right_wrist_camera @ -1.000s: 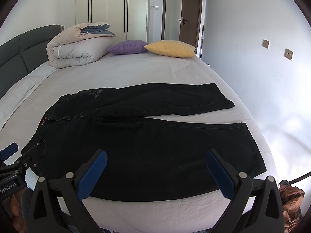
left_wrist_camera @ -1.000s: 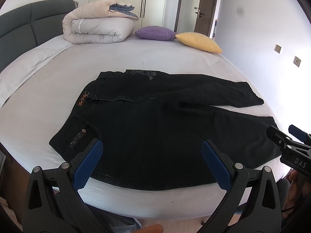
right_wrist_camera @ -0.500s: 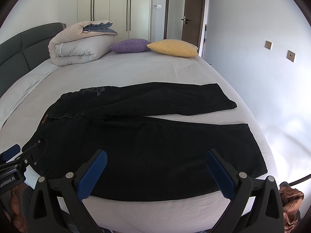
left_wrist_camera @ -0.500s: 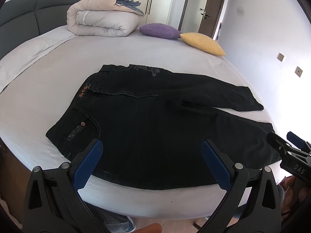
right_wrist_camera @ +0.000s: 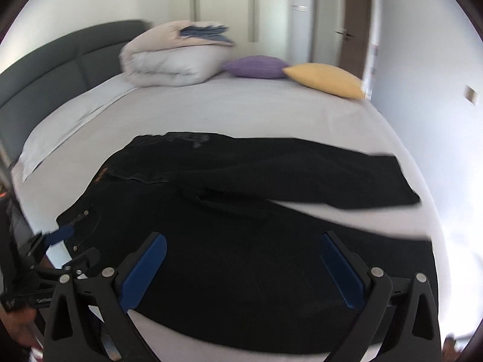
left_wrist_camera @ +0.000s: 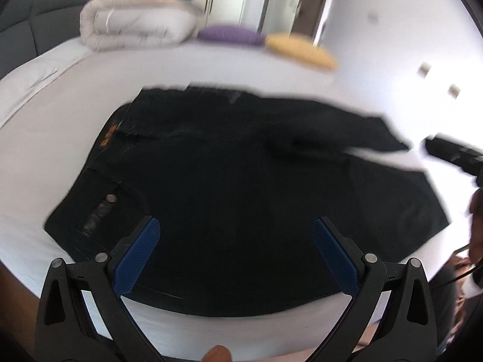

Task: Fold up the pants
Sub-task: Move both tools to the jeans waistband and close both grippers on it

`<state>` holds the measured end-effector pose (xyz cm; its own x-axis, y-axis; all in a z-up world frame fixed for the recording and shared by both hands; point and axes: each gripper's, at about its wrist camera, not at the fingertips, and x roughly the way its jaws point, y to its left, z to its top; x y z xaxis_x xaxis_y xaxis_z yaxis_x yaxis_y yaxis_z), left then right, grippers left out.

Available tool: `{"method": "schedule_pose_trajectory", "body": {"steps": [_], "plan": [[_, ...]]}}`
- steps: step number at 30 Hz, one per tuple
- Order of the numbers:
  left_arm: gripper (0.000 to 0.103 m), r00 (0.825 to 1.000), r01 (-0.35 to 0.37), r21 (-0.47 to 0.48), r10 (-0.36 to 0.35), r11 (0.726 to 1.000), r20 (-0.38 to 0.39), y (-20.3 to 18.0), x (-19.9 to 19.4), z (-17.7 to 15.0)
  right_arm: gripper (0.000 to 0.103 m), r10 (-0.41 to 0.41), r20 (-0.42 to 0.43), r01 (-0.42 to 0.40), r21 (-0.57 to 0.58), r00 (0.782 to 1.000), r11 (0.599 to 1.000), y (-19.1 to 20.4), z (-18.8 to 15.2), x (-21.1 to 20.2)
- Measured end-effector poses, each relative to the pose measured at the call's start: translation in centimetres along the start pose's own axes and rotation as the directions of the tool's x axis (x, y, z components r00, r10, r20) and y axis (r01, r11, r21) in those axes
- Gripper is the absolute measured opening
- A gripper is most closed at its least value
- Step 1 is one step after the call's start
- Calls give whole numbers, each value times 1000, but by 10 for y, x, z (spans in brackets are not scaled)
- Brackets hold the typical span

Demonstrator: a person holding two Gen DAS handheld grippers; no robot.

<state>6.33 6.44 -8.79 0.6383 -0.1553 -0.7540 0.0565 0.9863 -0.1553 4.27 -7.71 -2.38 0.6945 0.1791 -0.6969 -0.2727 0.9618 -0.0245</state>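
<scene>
Pants [right_wrist_camera: 241,241] lying flat and unfolded on bed [right_wrist_camera: 241,111], both legs spread apart, waist toward left. Left tool [left_wrist_camera: 235,241] hovering wide open near waist end, gripping nothing; right tool [right_wrist_camera: 241,259] hovering equally wide open over nearer leg, also empty. No fold made yet, judging by this layout: grasping, folding leg over leg, then halving all remaining.

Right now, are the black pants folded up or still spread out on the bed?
Spread out. The black pants lie flat on the bed, both legs apart and showing full length.
</scene>
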Motion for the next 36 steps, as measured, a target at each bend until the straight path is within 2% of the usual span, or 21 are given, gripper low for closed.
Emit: {"method": "schedule_pose_trajectory", "body": {"steps": [2,4,7,9,11,13,15,16,19,22,25,28,30,31,33,34,35,36], "plan": [[103,999,-8,-69,5,998,-42,22,16,25,103,20,-10,-21,-61,1000,998,-3,12,10],[103,1000,-11,-74,11,997,2,44,28,63,103,33,-20,-35,-111,999,993,-9,23,20],[103,998,8,47,-11,999,58,63,56,121,103,86,-44,-92,-170,995,981,-25,39,35],[103,997,46,140,-54,989,51,79,89,165,103,140,-64,-149,-186,988,971,-38,47,44],[103,993,115,168,-120,979,17,99,119,201,102,162,-77,-175,-205,984,963,-46,53,54],[103,982,189,167,-182,968,-52,116,156,234,102,179,-91,-195,-225,980,955,-57,58,66],[103,968,238,186,-216,953,-131,120,188,260,102,203,-107,-224,-236,973,946,-69,61,81],[103,965,239,223,-206,945,-162,117,204,270,102,208,-116,-230,-235,971,944,-71,62,87],[103,955,263,346,-190,901,-230,101,234,282,95,241,-161,-272,-213,957,939,-83,69,116],[103,929,316,423,-187,849,-318,91,268,290,93,277,-183,-311,-194,943,930,-90,75,138],[102,901,372,416,-214,830,-377,89,289,293,88,307,-193,-345,-213,932,914,-86,81,153],[94,864,406,377,-215,832,-456,96,317,292,80,338,-206,-379,-217,919,899,-79,89,165],[94,863,409,392,-210,824,-460,97,322,292,76,358,-214,-402,-219,909,889,-73,93,171],[91,863,407,394,-206,824,-461,97,322,293,76,363,-215,-407,-223,907,886,-70,95,173],[72,868,398,408,-194,821,-457,99,321,298,73,364,-215,-411,-240,906,880,-65,98,178],[55,868,402,407,-199,820,-455,101,319,299,71,366,-216,-413,-244,905,877,-64,99,180],[46,858,421,386,-221,821,-465,104,318,302,69,368,-217,-415,-246,904,876,-62,101,181],[45,861,413,393,-212,822,-461,103,317,302,68,372,-214,-418,-243,903,875,-60,102,183]]}}
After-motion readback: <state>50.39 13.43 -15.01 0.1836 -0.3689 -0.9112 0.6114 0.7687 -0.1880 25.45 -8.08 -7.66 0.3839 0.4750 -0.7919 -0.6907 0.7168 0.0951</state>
